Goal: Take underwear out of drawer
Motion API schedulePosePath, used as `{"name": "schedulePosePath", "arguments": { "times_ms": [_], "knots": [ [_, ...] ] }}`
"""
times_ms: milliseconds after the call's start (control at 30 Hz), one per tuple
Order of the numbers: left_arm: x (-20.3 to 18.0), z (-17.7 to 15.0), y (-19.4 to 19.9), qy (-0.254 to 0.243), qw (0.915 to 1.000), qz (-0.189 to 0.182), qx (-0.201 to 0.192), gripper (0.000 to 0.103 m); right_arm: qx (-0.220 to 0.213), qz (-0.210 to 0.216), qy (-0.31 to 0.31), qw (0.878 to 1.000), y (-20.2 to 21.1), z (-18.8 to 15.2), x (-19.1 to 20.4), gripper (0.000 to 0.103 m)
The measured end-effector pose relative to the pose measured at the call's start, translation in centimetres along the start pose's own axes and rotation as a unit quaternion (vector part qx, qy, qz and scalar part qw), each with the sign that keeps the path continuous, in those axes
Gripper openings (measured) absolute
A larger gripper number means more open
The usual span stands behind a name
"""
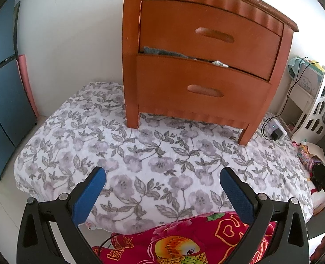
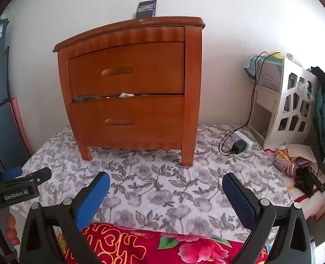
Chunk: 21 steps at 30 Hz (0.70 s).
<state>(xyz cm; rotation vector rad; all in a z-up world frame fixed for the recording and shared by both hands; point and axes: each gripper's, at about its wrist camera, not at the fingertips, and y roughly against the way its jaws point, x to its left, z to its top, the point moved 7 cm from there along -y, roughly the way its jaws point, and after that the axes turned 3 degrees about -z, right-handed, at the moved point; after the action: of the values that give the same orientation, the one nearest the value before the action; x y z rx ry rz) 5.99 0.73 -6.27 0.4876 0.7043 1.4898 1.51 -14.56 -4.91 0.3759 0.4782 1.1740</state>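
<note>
A brown wooden nightstand (image 1: 197,50) (image 2: 129,88) with two drawers stands on a flowered bedspread (image 1: 140,154) (image 2: 162,182). Its lower drawer (image 1: 197,92) (image 2: 127,121) is slightly ajar, and grey fabric (image 1: 162,51) (image 2: 85,98) shows in the gap above its front. My left gripper (image 1: 162,173) hangs open over the bedspread, well short of the nightstand. My right gripper (image 2: 165,179) is open too, in front of the nightstand with nothing between its fingers. The left gripper (image 2: 26,173) also appears at the left edge of the right wrist view.
A phone (image 2: 146,8) leans on top of the nightstand. A white power strip with a black charger (image 2: 239,145) and cable lies to the right. A white cut-out cabinet (image 2: 294,110) and small toys (image 2: 294,165) stand further right. A red patterned blanket (image 1: 184,242) (image 2: 151,246) lies nearest me.
</note>
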Motion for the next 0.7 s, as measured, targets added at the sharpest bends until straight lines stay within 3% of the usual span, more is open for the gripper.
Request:
{"name": "schedulePosePath", "arguments": {
  "times_ms": [333, 533, 700],
  "knots": [
    [1.2, 0.1, -2.2, 0.022, 0.9995, -0.022, 0.003, 0.103, 0.032, 0.008, -0.003, 0.999, -2.5, -1.3, -0.2, 0.103],
    [3.1, 4.3, -3.7, 0.047, 0.996, -0.058, -0.049, 0.103, 0.017, 0.032, 0.008, 0.999, -4.9, 0.6, -0.1, 0.103],
    [4.4, 8.4, -5.8, 0.026, 0.9958, -0.054, -0.07, 0.103, -0.009, 0.058, 0.017, 0.998, -7.9, 3.6, 0.3, 0.103]
  ]
}}
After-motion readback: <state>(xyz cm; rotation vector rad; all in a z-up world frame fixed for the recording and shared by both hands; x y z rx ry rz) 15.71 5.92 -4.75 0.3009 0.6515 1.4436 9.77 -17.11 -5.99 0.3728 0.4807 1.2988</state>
